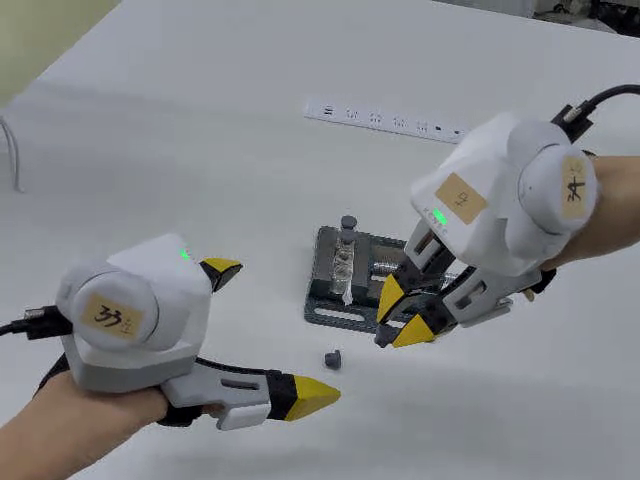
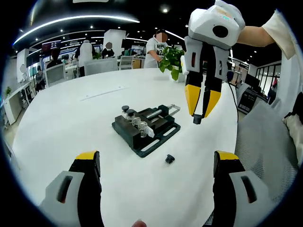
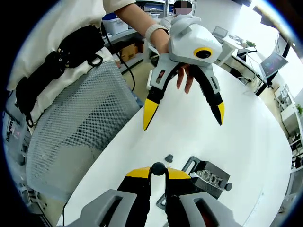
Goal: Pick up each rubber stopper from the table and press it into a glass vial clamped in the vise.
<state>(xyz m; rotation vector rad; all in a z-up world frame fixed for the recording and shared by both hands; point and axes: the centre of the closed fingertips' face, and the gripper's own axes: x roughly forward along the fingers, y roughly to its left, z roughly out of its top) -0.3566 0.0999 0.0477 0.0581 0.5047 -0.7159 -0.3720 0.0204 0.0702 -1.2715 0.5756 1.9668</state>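
Rubber stopper [image 3: 157, 168] is pinched tight in the right tongs [image 1: 388, 333], poised just off the vise [image 1: 325, 300]. One vial [image 1: 346, 255] in the vise already wears a dark cap, so that one looks done. A second stopper [image 1: 333, 358] lies loose on the desk [image 1: 200, 150], just in front. The left tongs [image 1: 268, 332] are spread wide and empty. At least two are left to press in.

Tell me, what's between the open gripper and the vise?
One loose rubber stopper lies between the left gripper and the vise, clearest in the left gripper view.
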